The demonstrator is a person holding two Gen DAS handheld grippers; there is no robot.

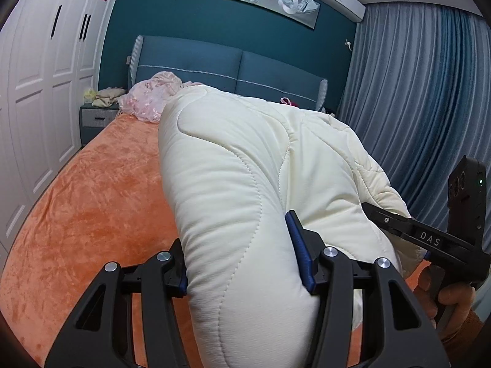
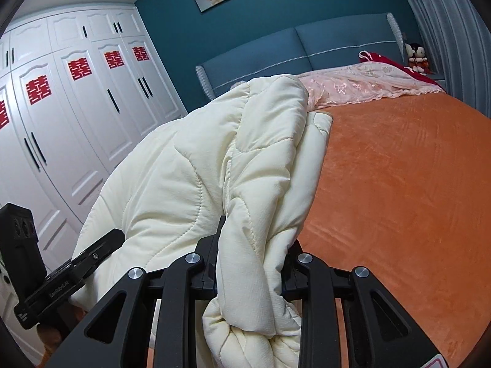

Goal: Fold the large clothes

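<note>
Two black two-finger grippers are clamping one cream-white quilted padded garment (image 1: 233, 178) above the orange plush bedspread (image 1: 92, 202). The left gripper (image 1: 242, 263) is pinching a thick puffy fold between its blue-padded jaws; the right gripper (image 2: 251, 263) is squeezing a bunched edge. The garment is hanging lifted over the bedspread, a pink lace cloth (image 2: 362, 87) lying beyond it.

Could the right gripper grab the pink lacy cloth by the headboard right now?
Probably not. The right gripper is shut on the cream quilted coat, and the pink lacy cloth lies far up the orange bed. It would have to let go first.
</note>
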